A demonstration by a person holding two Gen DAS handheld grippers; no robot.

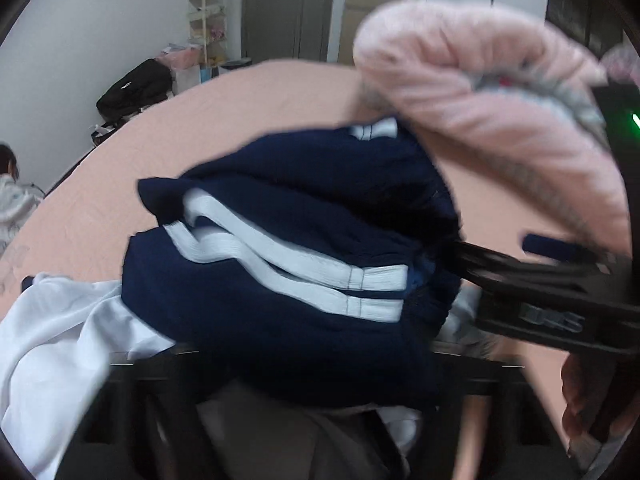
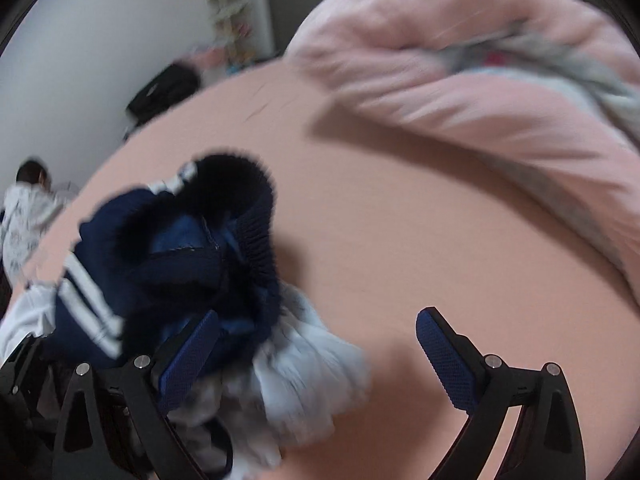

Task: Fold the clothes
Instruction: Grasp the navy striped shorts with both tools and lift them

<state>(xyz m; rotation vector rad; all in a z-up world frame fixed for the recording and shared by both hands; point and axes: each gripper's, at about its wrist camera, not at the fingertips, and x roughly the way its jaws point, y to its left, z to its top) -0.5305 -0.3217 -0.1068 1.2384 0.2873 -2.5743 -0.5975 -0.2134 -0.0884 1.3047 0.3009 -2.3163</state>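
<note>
A navy garment with white side stripes [image 1: 280,264] is bunched up over my left gripper [image 1: 312,376], hiding its fingertips; the finger bases stand wide apart. My right gripper [image 2: 320,332] is open. Its left pad [image 2: 192,356] touches the elastic waistband of the navy garment [image 2: 192,256], and its right pad hangs over bare sheet. In the left wrist view the right gripper [image 1: 520,256] comes in from the right, with one finger pushed into the waistband. A white garment [image 1: 56,344] lies crumpled under the navy one, its bunched white cloth [image 2: 304,376] between the right fingers.
Everything rests on a bed with a pink sheet [image 1: 256,112]. A fluffy pink blanket [image 2: 460,92] is heaped at the right. A black bag [image 1: 136,88] and shelves [image 1: 208,20] stand by the far wall. A person [image 2: 28,200] sits low at the left.
</note>
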